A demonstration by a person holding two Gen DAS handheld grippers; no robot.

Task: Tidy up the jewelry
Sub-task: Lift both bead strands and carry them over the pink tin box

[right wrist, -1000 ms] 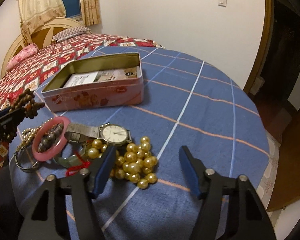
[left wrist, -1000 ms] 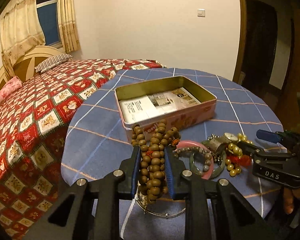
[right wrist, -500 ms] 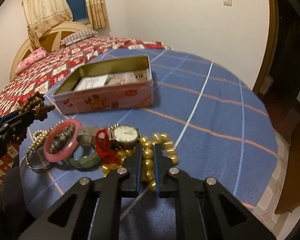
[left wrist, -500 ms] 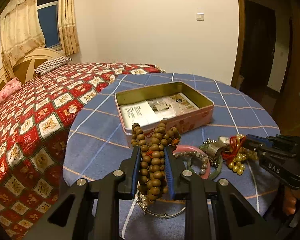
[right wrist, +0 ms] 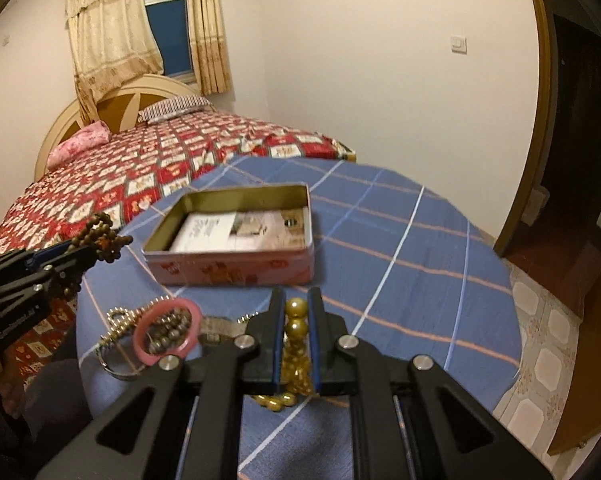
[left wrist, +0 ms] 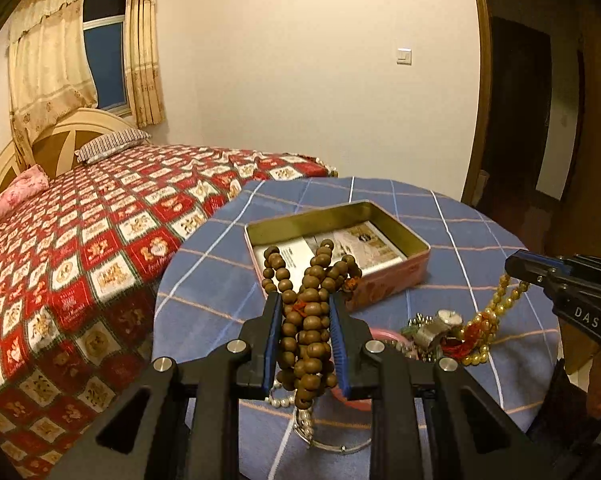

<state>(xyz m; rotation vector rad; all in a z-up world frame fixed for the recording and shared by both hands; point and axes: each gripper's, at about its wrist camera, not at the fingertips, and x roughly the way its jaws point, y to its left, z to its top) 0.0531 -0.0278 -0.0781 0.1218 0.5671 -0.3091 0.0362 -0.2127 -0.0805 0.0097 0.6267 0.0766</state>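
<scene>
A bedroom holds a bed (left wrist: 100, 248) with a red patterned cover on the left and, near the cameras, a round table (right wrist: 420, 280) under a blue checked cloth; an open pink tin (right wrist: 236, 256) stands toward the table's far side, with printed paper lying in it. The left gripper (left wrist: 305, 304) is clamped on a bunch of brown wooden beads (left wrist: 306, 320), held above the table's near edge, just short of the tin; the right gripper (right wrist: 296, 312) is closed on a strand of gold beads (right wrist: 296, 332), lifted so that it trails down to the cloth. Below, on the table's near part, lie a pink bangle (right wrist: 166, 332), a wristwatch (left wrist: 440, 322), a red cord (left wrist: 460, 336) and a silver bracelet (right wrist: 116, 320); they sit close together.
</scene>
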